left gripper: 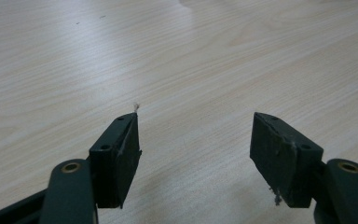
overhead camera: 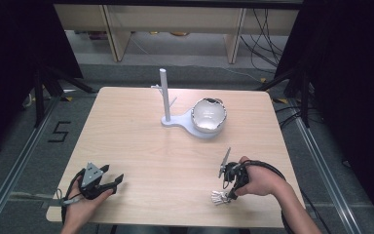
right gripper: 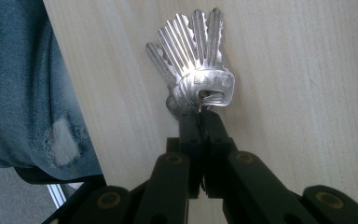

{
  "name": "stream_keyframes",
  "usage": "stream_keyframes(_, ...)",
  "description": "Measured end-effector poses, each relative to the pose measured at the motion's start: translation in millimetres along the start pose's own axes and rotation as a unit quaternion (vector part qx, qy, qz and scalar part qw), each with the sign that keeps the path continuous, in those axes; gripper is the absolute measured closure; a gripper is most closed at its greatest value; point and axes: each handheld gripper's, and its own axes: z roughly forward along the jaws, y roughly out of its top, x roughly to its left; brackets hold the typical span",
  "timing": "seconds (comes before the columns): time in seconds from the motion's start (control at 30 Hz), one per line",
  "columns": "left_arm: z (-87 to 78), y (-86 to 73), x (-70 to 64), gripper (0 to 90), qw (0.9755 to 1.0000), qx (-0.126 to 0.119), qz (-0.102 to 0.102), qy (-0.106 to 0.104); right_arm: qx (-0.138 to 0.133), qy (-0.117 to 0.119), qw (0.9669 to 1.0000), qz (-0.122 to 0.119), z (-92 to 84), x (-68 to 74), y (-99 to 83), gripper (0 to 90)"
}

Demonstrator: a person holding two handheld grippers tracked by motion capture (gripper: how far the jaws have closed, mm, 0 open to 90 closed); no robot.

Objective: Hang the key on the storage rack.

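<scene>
Near table edge: right hand-held gripper (right gripper: 199, 114) clamped on key bunch (right gripper: 193, 60), apparently five keys; left hand-held gripper (left gripper: 193, 154) apart

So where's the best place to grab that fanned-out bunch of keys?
At the ring end, where the key heads stack, approached from the table's near edge. The bunch of keys fans away from there, and the right gripper is shut on it there.

Desk (overhead camera: 141, 146): pale wood top, rounded corners. Far middle: white stand (overhead camera: 167, 100) with upright post, its base carrying a white bowl (overhead camera: 208, 115). Near right edge: bunch of keys (overhead camera: 218, 197), fanned flat on the wood.
</scene>
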Motion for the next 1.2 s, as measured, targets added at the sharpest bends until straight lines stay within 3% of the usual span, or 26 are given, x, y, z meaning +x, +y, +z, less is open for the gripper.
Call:
stream_keyframes(0.13,0.0,0.0,-0.2,32.3,1.0,0.0,0.0,0.0,0.007,0.006,0.9999,0.007,0.0,0.3,0.9,89.4)
stream_keyframes(0.2,0.0,0.0,-0.3,32.3,1.0,0.0,0.001,0.0,0.002,0.005,0.9999,-0.01,2.5,-1.6,1.1,89.4)
stream_keyframes(0.3,0.3,-0.1,-0.2,32.3,1.0,-0.001,0.001,-0.003,0.001,0.005,1.0,-0.005,2.7,-1.4,0.1,89.4)
stream_keyframes(0.37,0.5,-0.1,-0.3,32.3,1.0,-0.001,0.002,-0.002,0.006,0.006,0.9999,0.01,0.6,0.0,-0.7,89.5)
stream_keyframes(0.4,0.4,-0.1,-0.5,32.3,1.0,-0.001,0.002,-0.002,0.001,0.007,1.0,0.002,0.3,-1.2,-0.9,89.4)
stream_keyframes(0.5,0.6,0.0,-0.8,32.3,1.0,0.0,0.003,-0.002,0.001,0.002,0.9999,0.014,-4.7,-0.1,-1.5,89.5)
stream_keyframes(0.63,0.6,0.0,-0.7,32.3,1.0,0.0,0.003,-0.002,-0.014,-0.005,0.9999,0.001,-15.5,-2.5,-0.5,89.5)
stream_keyframes(0.97,-0.5,0.1,-2.8,32.4,1.0,-0.004,0.008,0.0,-0.035,-0.03,0.9989,0.003,-43.0,-4.6,7.1,89.5)
stream_keyframes(1.07,0.0,0.6,-3.9,32.6,0.9998,-0.017,-0.002,-0.008,-0.038,-0.035,0.9986,0.002,-47.0,-5.0,8.9,89.5)
stream_keyframes(1.17,2.9,7.5,-16.2,32.7,0.9988,-0.026,-0.003,-0.042,-0.054,-0.05,0.9973,0.006,-55.5,-6.7,13.2,89.5)
stream_keyframes(1.2,2.9,7.5,-16.2,32.6,0.9988,-0.026,-0.003,-0.042,-0.054,-0.05,0.9973,0.006,-55.5,-6.7,13.2,89.5)
